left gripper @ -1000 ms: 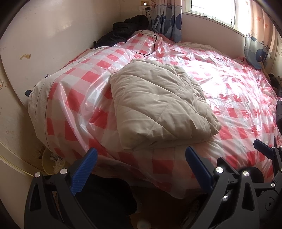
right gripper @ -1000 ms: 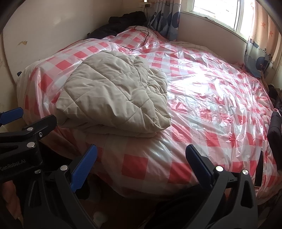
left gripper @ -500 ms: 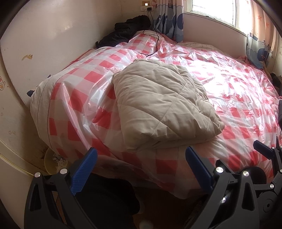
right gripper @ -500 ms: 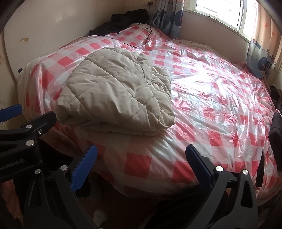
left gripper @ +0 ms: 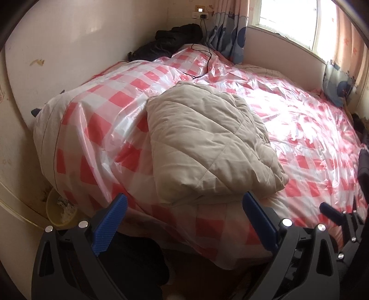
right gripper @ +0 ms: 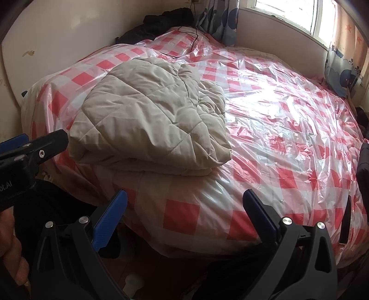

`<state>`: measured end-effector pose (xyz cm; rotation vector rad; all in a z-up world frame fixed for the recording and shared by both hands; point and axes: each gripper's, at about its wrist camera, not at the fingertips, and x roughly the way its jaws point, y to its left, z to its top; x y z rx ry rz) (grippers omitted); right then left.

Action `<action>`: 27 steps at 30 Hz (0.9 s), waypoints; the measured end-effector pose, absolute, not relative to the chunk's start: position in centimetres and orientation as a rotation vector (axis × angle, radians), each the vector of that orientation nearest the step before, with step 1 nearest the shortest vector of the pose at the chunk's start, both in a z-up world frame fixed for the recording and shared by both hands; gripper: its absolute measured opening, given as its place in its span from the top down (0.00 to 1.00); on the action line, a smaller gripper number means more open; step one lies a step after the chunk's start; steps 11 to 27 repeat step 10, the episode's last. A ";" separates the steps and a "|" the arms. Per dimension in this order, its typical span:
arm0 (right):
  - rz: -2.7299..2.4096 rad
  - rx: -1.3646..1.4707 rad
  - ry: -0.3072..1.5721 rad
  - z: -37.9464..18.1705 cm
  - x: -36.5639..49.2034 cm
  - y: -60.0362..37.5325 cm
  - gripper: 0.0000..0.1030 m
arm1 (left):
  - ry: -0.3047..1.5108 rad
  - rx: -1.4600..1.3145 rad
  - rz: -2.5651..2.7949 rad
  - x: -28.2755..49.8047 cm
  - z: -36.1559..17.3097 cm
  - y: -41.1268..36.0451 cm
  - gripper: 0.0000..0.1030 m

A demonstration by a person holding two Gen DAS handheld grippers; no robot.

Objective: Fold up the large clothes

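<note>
A beige quilted garment (left gripper: 207, 143) lies folded in a thick bundle on the near left part of the bed; it also shows in the right wrist view (right gripper: 152, 115). My left gripper (left gripper: 184, 221) is open and empty, held just off the bed's near edge in front of the bundle. My right gripper (right gripper: 184, 217) is open and empty, near the bed's front edge to the right of the bundle. The left gripper's body (right gripper: 30, 150) shows at the left of the right wrist view.
The bed (left gripper: 311, 129) is covered by a shiny red-and-white checked plastic sheet (right gripper: 288, 120). Dark clothes (left gripper: 170, 39) and a black cable (left gripper: 205, 57) lie at the far corner. A yellow bin (left gripper: 57, 212) stands on the floor at left. A window with curtains (right gripper: 221, 20) is behind.
Both grippers have moved slightly closer to the bed; the folded garment lies unchanged. Both stay open.
</note>
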<state>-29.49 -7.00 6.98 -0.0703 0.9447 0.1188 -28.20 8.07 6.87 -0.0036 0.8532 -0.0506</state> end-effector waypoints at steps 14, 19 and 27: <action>0.090 -0.018 0.935 7.0 -29.2 -9.6 0.06 | 0.910 0.084 -0.017 -27.9 5.9 5.6 0.07; 0.090 -0.018 0.935 7.0 -29.2 -9.6 0.06 | 0.910 0.084 -0.017 -27.9 5.9 5.6 0.07; 0.090 -0.018 0.935 7.0 -29.2 -9.6 0.06 | 0.910 0.084 -0.017 -27.9 5.9 5.6 0.07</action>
